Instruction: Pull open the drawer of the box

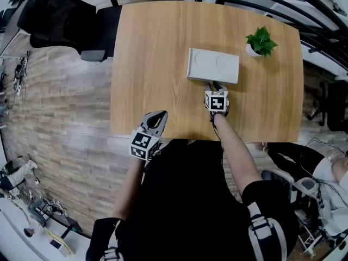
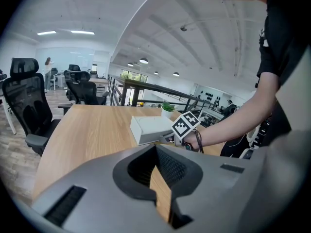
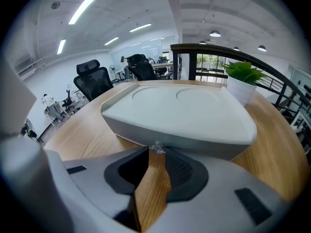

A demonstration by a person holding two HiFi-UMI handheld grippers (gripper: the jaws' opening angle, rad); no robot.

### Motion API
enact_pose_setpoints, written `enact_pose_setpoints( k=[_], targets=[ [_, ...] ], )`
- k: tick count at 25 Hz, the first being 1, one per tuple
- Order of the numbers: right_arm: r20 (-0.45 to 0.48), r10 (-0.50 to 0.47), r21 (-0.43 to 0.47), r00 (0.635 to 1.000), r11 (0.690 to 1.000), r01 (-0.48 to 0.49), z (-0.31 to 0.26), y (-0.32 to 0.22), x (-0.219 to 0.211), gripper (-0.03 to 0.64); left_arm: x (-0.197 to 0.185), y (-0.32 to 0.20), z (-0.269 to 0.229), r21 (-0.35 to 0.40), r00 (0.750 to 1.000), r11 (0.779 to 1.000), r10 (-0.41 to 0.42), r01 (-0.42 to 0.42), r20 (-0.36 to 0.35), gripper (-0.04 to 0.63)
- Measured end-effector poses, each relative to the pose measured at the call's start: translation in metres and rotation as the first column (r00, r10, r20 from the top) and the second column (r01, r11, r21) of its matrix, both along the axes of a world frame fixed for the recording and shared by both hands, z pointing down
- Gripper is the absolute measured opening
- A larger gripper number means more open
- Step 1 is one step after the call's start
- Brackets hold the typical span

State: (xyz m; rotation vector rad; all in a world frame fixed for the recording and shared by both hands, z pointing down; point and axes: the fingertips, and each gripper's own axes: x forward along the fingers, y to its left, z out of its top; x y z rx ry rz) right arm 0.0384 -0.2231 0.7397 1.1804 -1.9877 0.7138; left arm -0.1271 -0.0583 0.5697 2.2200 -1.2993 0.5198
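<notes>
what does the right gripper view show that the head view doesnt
Only the right gripper view: the small clear knob on the drawer front, sitting right at the tips of the right gripper, whose jaws stand apart.
Only the head view: the left gripper, held back at the table's near edge, and the person's arms.
Both: the white box, the potted plant and the wooden table.

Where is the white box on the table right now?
In the head view the white box lies right of centre on the wooden table, left of the potted plant, with its near edge at the tips of the right gripper.
</notes>
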Motion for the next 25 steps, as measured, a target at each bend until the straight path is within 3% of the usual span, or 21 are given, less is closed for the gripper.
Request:
enact_pose_setpoints(
  k=[5, 25],
  targets=[
    [0.008, 0.035, -0.006, 0.999, 0.999, -0.035, -0.003, 0.003, -0.002, 0.08, -0.004, 0.003, -0.003, 0.002, 1.0, 1.0, 0.002, -0.002, 0.0, 0.021],
    [-0.01, 0.018, -0.021, 1.0, 1.0, -0.018, -0.003, 0.019, 0.001, 0.077, 0.0, 0.008, -0.01, 0.028, 0.999, 0.999, 0.033, -0.032, -0.004, 0.021]
  ],
)
